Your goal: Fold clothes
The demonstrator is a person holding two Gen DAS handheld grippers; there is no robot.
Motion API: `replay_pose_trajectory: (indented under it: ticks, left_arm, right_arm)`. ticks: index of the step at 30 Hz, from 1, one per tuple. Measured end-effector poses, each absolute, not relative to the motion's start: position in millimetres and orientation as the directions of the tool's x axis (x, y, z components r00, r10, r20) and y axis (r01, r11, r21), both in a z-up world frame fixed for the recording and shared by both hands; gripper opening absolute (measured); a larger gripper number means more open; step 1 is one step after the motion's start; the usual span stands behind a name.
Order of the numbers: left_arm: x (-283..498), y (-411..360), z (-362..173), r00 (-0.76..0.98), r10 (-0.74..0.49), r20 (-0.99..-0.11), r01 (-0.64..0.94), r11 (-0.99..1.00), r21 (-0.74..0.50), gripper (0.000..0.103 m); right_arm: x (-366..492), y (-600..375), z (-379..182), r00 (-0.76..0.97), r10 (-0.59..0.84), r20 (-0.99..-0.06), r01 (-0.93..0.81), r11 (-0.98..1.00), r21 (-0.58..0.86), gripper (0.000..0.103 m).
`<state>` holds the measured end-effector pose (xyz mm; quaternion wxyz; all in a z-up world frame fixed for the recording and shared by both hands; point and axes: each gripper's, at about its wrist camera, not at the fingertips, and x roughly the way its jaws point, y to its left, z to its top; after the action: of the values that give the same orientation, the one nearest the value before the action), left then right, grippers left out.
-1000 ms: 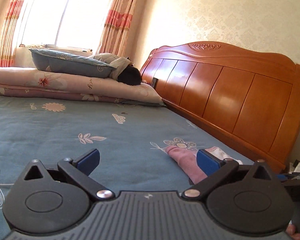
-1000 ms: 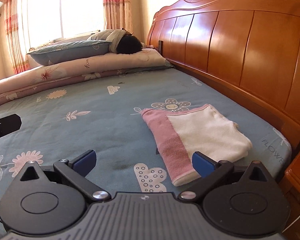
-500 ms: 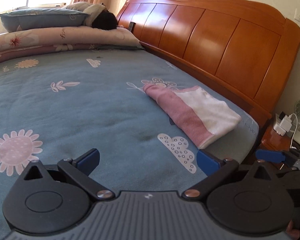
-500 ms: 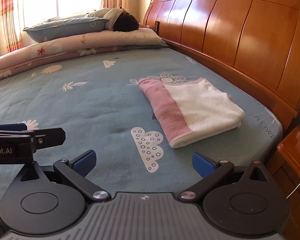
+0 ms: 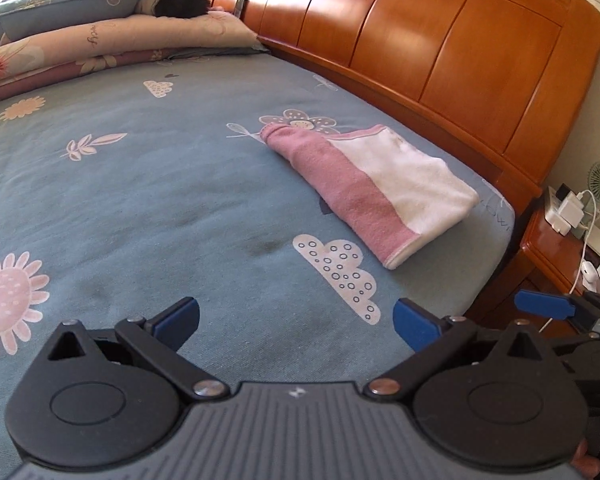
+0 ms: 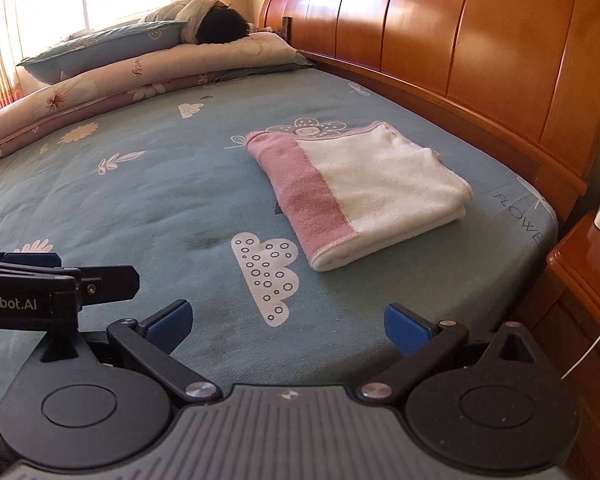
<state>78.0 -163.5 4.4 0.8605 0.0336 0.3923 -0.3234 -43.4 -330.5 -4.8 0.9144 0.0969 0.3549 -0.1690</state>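
A folded pink and white towel (image 5: 374,186) (image 6: 360,192) lies flat on the blue patterned bed sheet (image 5: 160,184) (image 6: 148,196), close to the wooden headboard. My left gripper (image 5: 296,320) hangs open over the sheet's near edge, well short of the towel, with nothing between its blue pads. The right gripper (image 6: 286,322) is also open and empty, at a similar distance from the towel. In the right wrist view the left gripper's body (image 6: 56,284) pokes in from the left; in the left wrist view one blue finger of the right gripper (image 5: 544,306) shows at the right.
The tall wooden headboard (image 5: 440,48) (image 6: 460,40) runs along the right. Rolled quilts and pillows (image 5: 100,44) (image 6: 140,68) are stacked at the far end under a window. A wooden nightstand (image 5: 560,240) (image 6: 580,272) with chargers and cables stands off the bed's right corner.
Both grippers have drawn back and risen away from the towel, so it looks farther off and whole in both views. The left camera has tilted down toward the bed.
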Motion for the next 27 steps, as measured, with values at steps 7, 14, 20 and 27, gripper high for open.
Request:
replay_pose_trajectory:
  ticks: [7, 14, 20, 27]
  left_arm:
    - [85.4, -160.9, 5.2, 0.489, -0.502, -0.714, 0.556, 0.810, -0.188, 0.102]
    - [86.9, -161.2, 2.0, 0.477, -0.485, -0.733, 0.564, 0.808, -0.167, 0.102]
    - [83.9, -168.7, 0.2, 0.472, -0.470, -0.746, 0.580, 0.803, -0.139, 0.102]
    - [81.8, -175.1, -1.1, 0.469, -0.460, -0.753, 0.588, 0.800, -0.122, 0.102]
  right_arm:
    - [-39.1, -346.1, -5.9, 0.681, -0.246, -0.690, 0.407, 0.910, 0.076, 0.103]
    - [-36.9, -362.9, -5.5, 0.683, -0.229, -0.694, 0.441, 0.886, 0.142, 0.103]
    - [-38.2, -366.5, -4.9, 0.684, -0.235, -0.690, 0.447, 0.883, 0.142, 0.103]
    - [-38.4, -368.1, -6.2, 0.684, -0.225, -0.694, 0.442, 0.884, 0.149, 0.103]
